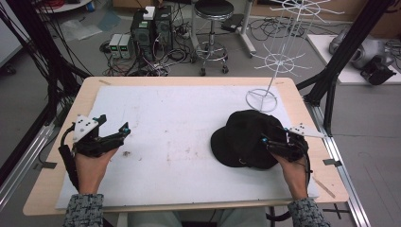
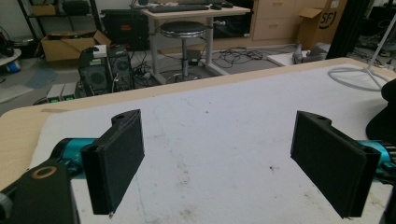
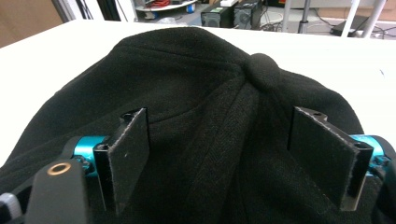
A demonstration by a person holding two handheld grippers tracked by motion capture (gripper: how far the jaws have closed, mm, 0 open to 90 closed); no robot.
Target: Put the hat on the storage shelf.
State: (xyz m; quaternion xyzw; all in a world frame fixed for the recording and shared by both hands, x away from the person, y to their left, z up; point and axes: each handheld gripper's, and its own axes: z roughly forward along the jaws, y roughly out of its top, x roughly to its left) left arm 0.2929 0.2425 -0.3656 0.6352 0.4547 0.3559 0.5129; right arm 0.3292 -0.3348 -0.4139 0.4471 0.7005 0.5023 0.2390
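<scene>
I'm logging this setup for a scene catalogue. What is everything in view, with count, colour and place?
cap: one, black, right side of the mat
wire rack: one, white, table's far right
mat: one, white, covering the table
table: one, light wood
stool: one, black seat, floor beyond
computer towers: two, black, floor beyond
left gripper: open over the mat
right gripper: open, jaws astride the cap's crown

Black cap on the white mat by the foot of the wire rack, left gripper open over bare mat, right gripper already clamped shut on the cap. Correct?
Not quite: the right gripper is not clamped. In the right gripper view its jaws stand wide apart over the black cap, pads not pressing the fabric. The rest holds: the cap lies by the wire rack, and the left gripper is open over bare white mat.
</scene>
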